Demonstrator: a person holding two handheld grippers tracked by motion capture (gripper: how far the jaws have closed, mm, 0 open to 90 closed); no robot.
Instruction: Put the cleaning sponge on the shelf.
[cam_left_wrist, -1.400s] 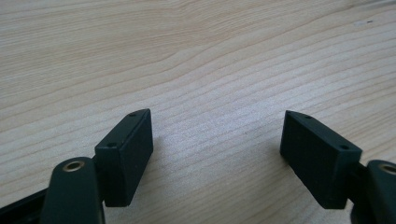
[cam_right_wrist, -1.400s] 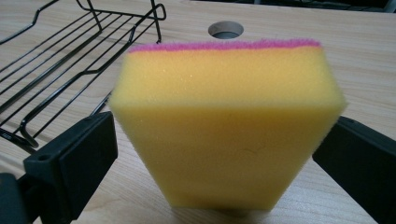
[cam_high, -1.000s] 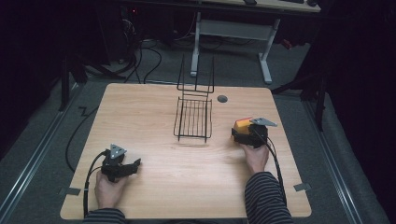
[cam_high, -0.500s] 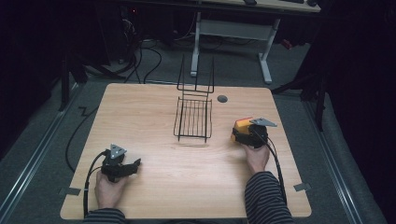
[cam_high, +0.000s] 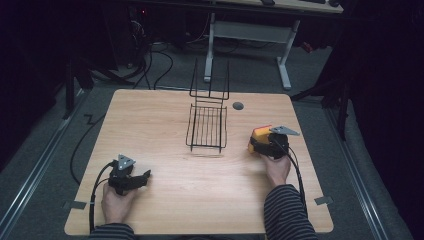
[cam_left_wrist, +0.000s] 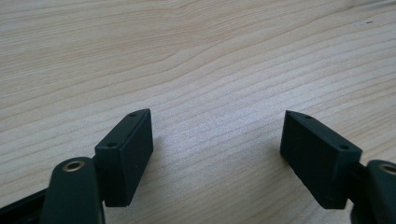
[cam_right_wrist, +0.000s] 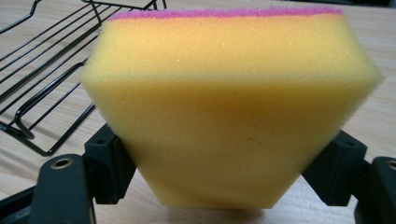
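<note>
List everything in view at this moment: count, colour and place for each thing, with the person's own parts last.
sponge: one, yellow with a pink top layer, squeezed between the right tool's jaws at the table's right side
wire rack: one, black, at the table's far middle, left of the sponge
table: one, light wood, bearing everything
round plug: one, dark grey, set in the tabletop right of the rack's far end
desk frame: one, white legs, on the floor beyond the table
left tool: one, black, jaws apart over bare wood, near left
right tool: one, black, jaws just closed further, pressing in the sponge's sides
hands: two, striped sleeves, near edge
</note>
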